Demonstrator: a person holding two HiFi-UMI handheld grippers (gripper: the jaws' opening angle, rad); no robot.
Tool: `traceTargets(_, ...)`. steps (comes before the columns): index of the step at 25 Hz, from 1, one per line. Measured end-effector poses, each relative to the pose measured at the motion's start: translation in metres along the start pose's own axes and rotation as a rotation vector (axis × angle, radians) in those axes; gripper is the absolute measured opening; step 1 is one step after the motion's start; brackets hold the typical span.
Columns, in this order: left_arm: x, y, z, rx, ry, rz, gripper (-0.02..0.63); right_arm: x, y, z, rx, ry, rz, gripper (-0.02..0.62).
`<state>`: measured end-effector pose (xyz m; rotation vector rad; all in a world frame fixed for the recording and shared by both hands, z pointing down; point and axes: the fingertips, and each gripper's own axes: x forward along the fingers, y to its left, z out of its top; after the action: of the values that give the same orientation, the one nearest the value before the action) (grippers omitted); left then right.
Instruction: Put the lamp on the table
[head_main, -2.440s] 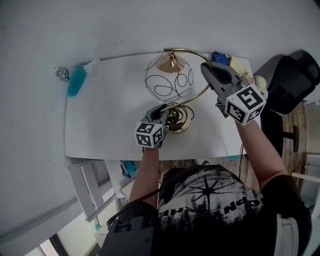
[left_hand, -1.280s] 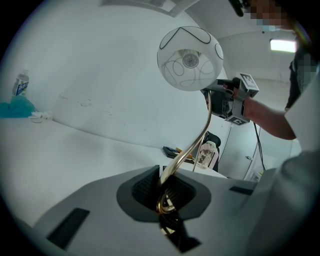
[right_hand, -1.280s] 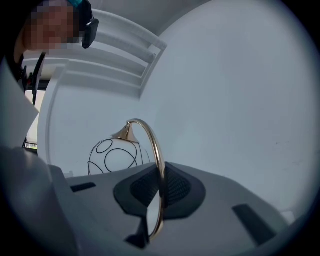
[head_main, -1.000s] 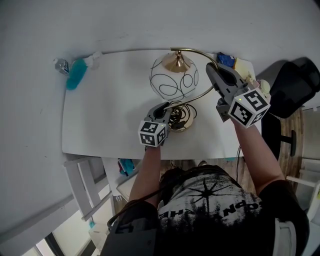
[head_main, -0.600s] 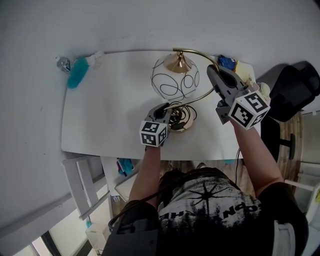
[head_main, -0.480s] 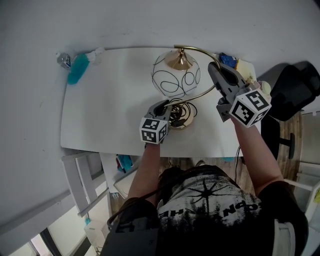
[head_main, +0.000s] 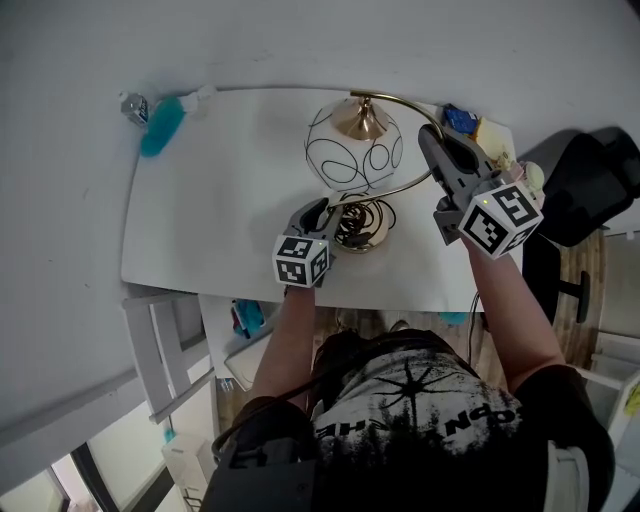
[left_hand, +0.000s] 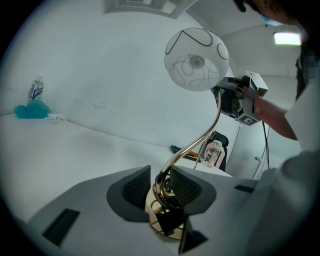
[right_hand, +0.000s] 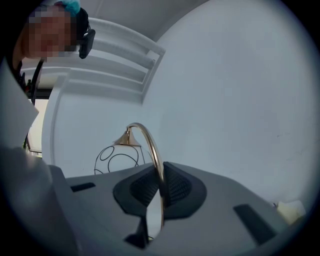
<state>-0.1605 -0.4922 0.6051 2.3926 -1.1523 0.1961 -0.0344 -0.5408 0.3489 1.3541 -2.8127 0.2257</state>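
The lamp has a white globe shade (head_main: 353, 150) with black loops, a curved gold stem (right_hand: 152, 145) and a gold base (head_main: 362, 232). It stands on the white table (head_main: 220, 200), right of centre. My left gripper (head_main: 325, 208) is low at the base. In the left gripper view its jaws (left_hand: 161, 187) are closed against the coiled lower stem, under the shade (left_hand: 196, 59). My right gripper (head_main: 432, 140) is higher, to the right of the shade. In the right gripper view it (right_hand: 159, 187) is shut on the upper stem.
A teal cloth (head_main: 160, 125) and a small bottle (head_main: 133, 105) lie at the table's far left corner. Blue and yellow items (head_main: 470, 125) sit at the far right corner. A black chair (head_main: 585, 185) stands to the right of the table, and a white rack (head_main: 165, 350) below its left front.
My left gripper has edged slightly toward the table's front edge, still at the lamp base. The right gripper keeps its hold on the stem, and the lamp stands where it was.
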Motion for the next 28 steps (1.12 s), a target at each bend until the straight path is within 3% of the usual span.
traceTargets(10,-0.031,-0.007,-0.016,-0.038,0.017,0.033,0.112,-0.007,0.011,-0.002,0.0,-0.01,0.036,0.021)
traceTargets(17,-0.075,-0.014,-0.033,0.042,-0.044,0.058,0.104,-0.036,0.057,-0.014,-0.047,-0.059,0.067,0.026)
traceTargets(22,-0.095,-0.021,-0.035,0.1,-0.026,0.106,0.034,-0.043,0.069,-0.019,-0.047,-0.062,0.108,0.034)
traceTargets(28,-0.11,-0.027,-0.035,0.087,-0.012,0.136,0.017,-0.042,0.07,-0.016,-0.041,-0.061,0.134,0.041)
